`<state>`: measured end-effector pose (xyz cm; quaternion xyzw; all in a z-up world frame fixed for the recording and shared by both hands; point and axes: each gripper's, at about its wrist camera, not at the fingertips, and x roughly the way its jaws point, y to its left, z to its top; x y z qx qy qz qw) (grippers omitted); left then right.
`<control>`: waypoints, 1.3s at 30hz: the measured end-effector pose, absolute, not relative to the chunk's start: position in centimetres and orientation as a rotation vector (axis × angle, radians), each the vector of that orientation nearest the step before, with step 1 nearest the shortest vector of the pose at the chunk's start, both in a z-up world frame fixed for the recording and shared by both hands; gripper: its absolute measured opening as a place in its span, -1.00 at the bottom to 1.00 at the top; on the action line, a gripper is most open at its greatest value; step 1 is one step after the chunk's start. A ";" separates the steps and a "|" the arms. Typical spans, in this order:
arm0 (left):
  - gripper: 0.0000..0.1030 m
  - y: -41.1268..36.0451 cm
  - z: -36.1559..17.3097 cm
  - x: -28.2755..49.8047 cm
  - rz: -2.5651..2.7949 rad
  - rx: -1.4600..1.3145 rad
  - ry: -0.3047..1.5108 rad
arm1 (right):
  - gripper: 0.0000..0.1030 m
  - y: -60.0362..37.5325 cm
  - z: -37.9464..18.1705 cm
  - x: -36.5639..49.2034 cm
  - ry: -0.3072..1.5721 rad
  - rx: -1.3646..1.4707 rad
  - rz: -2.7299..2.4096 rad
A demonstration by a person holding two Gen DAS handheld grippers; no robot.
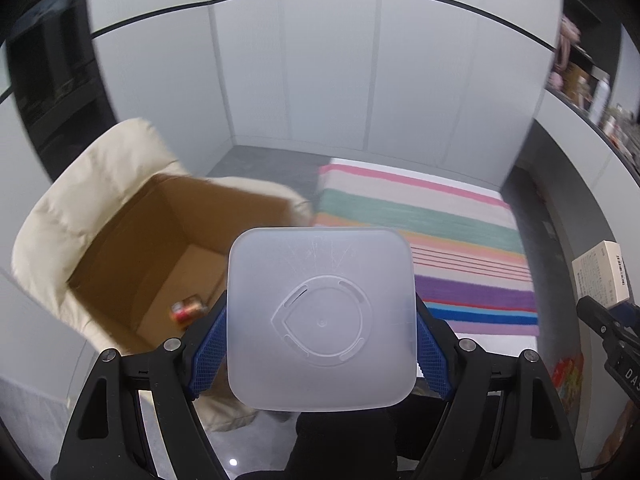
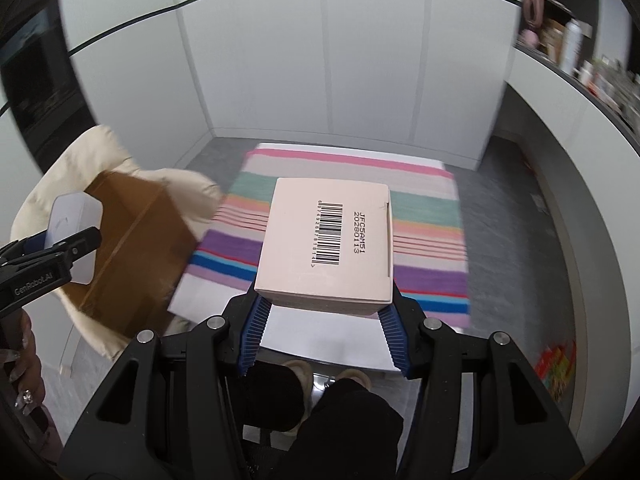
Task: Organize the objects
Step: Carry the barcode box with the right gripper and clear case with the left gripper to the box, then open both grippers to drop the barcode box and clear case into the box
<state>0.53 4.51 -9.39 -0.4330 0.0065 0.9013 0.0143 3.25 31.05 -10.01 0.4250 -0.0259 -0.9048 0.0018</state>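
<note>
Boxes are what gets tidied here, and both hands carry one. The left gripper [image 1: 320, 344] has its jaws clamped on the sides of a frosty plastic tub [image 1: 320, 316], held up in the air beside the open brown carton [image 1: 160, 248]. The right gripper [image 2: 324, 320] has its jaws squeezing a pale box [image 2: 326, 240] with a barcode, held above the striped cloth [image 2: 424, 208].

What could go wrong? The tub looks smooth, and the pads grip only its lower sides, so it might slip or tip if the hand swings fast. It could also bump the carton's rim on the way in. The carton sits on soft cream fabric [image 1: 72, 216], so a knock might shove it over. The two grippers are near each other, and they might bump if both head for the carton together.

The left view looks down into the carton and shows a small red can [image 1: 188, 310] lying on its floor. The right view cannot see inside. Only the right view shows the barcode, a hand [image 2: 20, 356] and the person's slippers [image 2: 352, 378].
</note>
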 end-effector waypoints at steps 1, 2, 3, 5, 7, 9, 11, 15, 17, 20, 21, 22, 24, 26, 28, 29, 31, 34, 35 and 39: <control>0.59 3.2 -9.4 0.7 2.828 -1.356 0.005 | 0.05 29.9 -10.0 3.0 -0.065 1.323 -2.818; 0.59 2.2 -9.4 0.9 2.845 -1.362 -0.008 | 0.05 28.8 -10.0 2.7 -0.047 1.313 -2.796; 0.59 1.2 -9.4 1.0 2.859 -1.369 -0.022 | 0.05 27.8 -10.0 2.4 -0.031 1.305 -2.777; 0.59 -1.1 -9.5 1.3 2.893 -1.390 -0.056 | 0.05 25.4 -10.0 2.0 0.005 1.286 -2.732; 0.59 -3.1 -9.6 1.6 2.920 -1.411 -0.089 | 0.05 22.9 -9.9 1.7 0.041 1.266 -2.684; 0.59 -5.0 -9.6 1.9 2.946 -1.426 -0.116 | 0.05 20.4 -10.0 1.5 0.077 1.246 -2.636; 0.59 -7.0 -9.7 2.2 2.972 -1.440 -0.150 | 0.05 18.1 -10.2 1.7 0.111 1.231 -2.598; 0.59 -10.5 -10.0 3.3 3.015 -1.463 -0.205 | 0.05 13.8 -10.8 1.7 0.168 1.210 -2.517; 0.59 -12.1 -10.0 3.8 3.039 -1.464 -0.242 | 0.05 11.7 -11.2 1.5 0.191 1.207 -2.478; 0.59 -14.1 -10.1 4.3 3.067 -1.483 -0.280 | 0.05 9.5 -11.7 1.2 0.207 1.208 -2.436; 0.59 -14.7 -10.1 4.3 3.075 -1.486 -0.290 | 0.05 8.8 -11.8 1.0 0.214 1.207 -2.422; 0.59 -15.4 -10.0 4.4 3.089 -1.488 -0.306 | 0.05 8.4 -11.9 0.9 0.219 1.206 -2.414; 0.59 -16.5 -10.2 4.4 3.104 -1.496 -0.329 | 0.05 7.4 -12.0 0.5 0.231 1.205 -2.398; 0.59 -17.1 -10.3 4.2 3.109 -1.506 -0.347 | 0.05 6.4 -12.1 0.0 0.249 1.202 -2.385; 0.59 -17.7 -10.7 3.5 3.107 -1.517 -0.360 | 0.05 5.9 -12.1 -0.5 0.267 1.197 -2.375; 0.59 -17.9 -10.8 3.1 3.103 -1.520 -0.364 | 0.05 5.9 -12.1 -0.7 0.272 1.193 -2.373; 0.59 -18.4 -11.0 2.1 3.107 -1.526 -0.367 | 0.05 5.2 -12.3 -1.4 0.287 1.183 -2.371; 0.59 -18.8 -11.4 0.0 3.107 -1.530 -0.387 | 0.05 4.1 -12.9 -2.8 0.305 1.186 -2.355; 0.59 -19.1 -11.5 -0.9 3.101 -1.527 -0.400 | 0.05 3.6 -13.2 -3.6 0.303 1.187 -2.347; 0.59 -19.8 -11.7 -5.3 3.098 -1.535 -0.398 | 0.05 1.8 -13.9 -7.1 0.311 1.191 -2.329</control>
